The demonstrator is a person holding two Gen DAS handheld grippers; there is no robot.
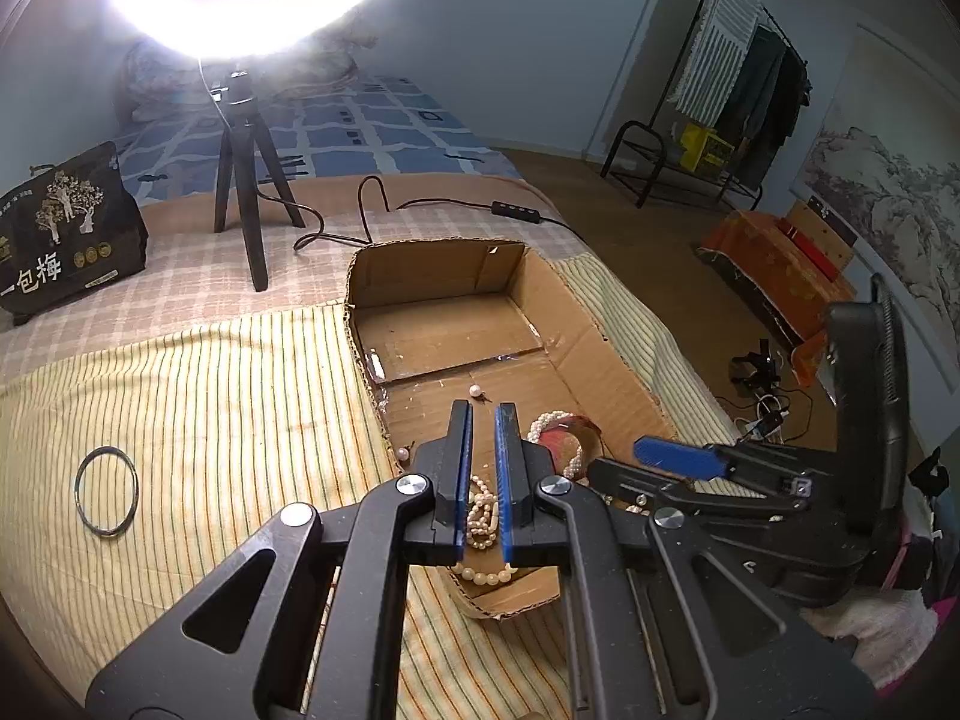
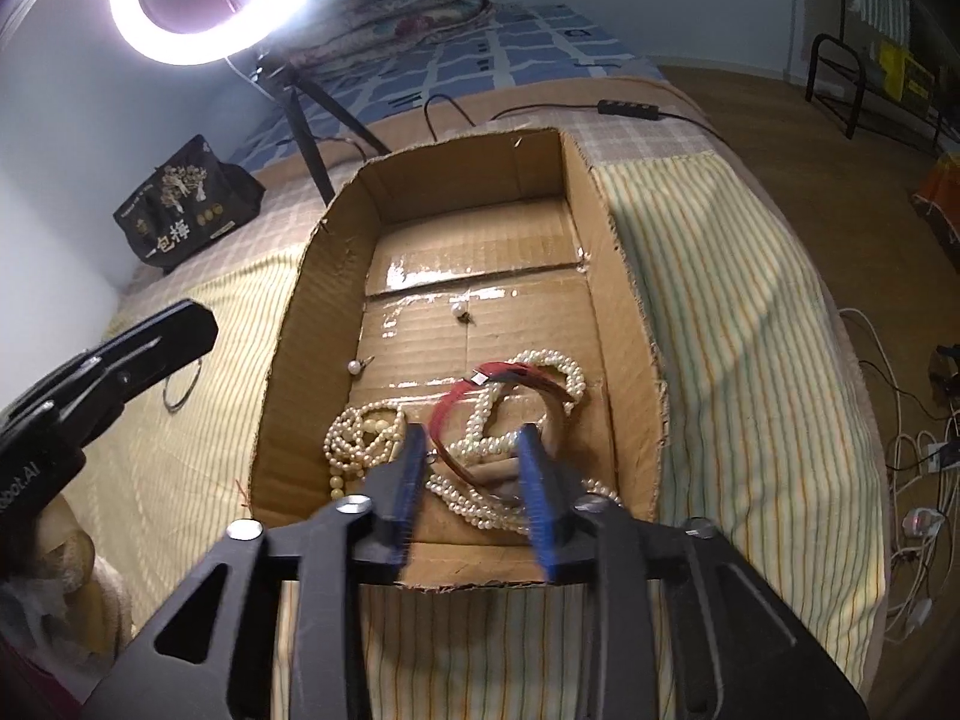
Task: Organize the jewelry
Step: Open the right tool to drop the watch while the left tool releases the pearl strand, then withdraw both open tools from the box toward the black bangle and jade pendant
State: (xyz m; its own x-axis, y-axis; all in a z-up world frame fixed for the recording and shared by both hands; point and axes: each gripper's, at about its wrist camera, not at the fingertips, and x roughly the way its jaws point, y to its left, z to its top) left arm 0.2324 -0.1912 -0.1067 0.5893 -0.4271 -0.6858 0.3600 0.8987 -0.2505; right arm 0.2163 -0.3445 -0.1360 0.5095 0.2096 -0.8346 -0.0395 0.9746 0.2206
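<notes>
You have one piece left outside the box: a thin metal bangle lying flat on the striped bed cover, well off to the left of your left tongs and apart from the cardboard box. It looks rigid, light and probably slick, so I judge it will skate on the cloth if you push at it; take it across the rim at one side, one pad inside the ring and one outside, not across its whole width. Your left tongs are shut to a narrow slot with nothing pinched, poised over the near left corner of the box, and a bunched pearl strand shows through the slot below them. Your right tongs stand partly apart and empty; no earlier view tells more (the pads touch nothing). Directly below and between them lie a red bangle and a looped pearl necklace, tangled together on the box floor. Pearls are limp and heavy for their size, so they will sag and slide from a loose pinch; gather a bunch. Two small pearl earrings lie beyond the tips, fiddly and easily lost.
</notes>
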